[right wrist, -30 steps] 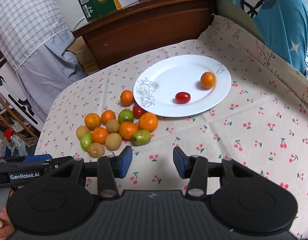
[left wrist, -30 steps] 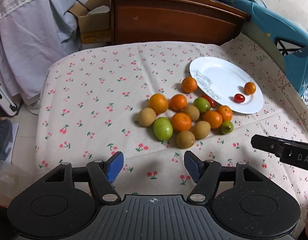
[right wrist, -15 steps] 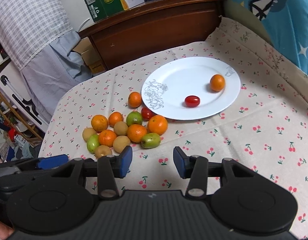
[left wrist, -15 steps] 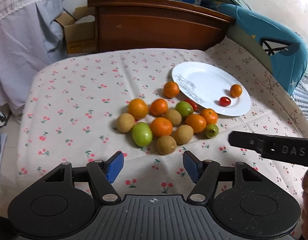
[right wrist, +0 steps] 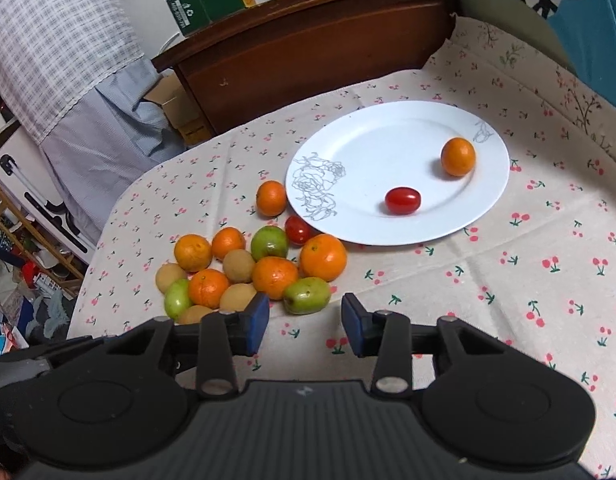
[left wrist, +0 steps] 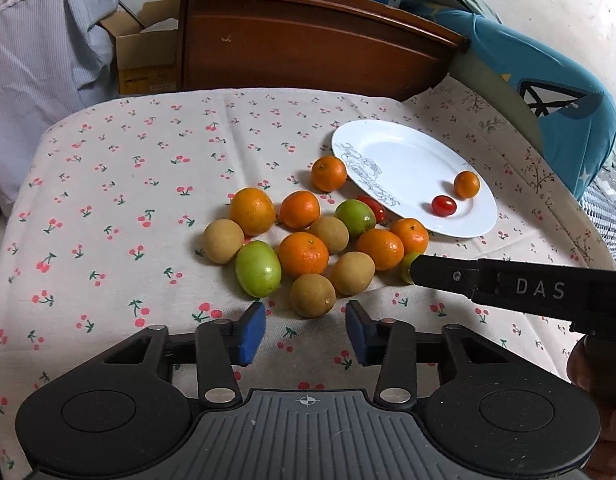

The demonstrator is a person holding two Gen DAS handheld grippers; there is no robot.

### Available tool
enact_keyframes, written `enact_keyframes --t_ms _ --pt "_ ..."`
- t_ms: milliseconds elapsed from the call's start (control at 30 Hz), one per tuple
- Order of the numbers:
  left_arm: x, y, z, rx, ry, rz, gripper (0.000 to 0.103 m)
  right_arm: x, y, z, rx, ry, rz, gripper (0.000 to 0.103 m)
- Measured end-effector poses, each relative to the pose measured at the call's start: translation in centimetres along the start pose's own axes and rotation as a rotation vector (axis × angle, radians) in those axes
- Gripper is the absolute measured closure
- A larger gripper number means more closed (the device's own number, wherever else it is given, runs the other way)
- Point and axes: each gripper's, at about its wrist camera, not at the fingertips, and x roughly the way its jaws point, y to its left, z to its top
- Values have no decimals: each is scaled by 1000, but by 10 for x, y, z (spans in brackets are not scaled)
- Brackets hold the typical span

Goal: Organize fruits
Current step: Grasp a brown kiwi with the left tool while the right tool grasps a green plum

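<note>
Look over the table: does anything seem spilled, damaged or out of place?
Nothing spilled or damaged. The plate holds only an orange and a tomato; another tomato lies off its rim among the heap on the cloth.

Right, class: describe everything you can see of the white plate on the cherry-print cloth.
The round white plate looks like glazed ceramic, shallow, with a grey line drawing on its left rim and a smaller sketch on the far rim. It lies flat on the cherry-print tablecloth. On it sit one small orange citrus fruit and one red cherry tomato, apart from each other.
</note>
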Motion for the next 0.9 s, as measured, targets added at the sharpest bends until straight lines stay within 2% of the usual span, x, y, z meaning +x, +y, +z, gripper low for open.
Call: enact_keyframes --t_ms 200,633,800,900 --pt "5 -3 2 3 -15 -18 66 8 -2 0 7 11 4 66" --pt "12 -10 2 55 -37 5 68 17 -2 -2 -17 8 5 73" --pt "12 -10 3 58 -40 19 79 16 -2 -2 -18 6 7 74" --pt "11 -8 3 48 -36 16 80 14 -2 -1 -17 8 7 74"
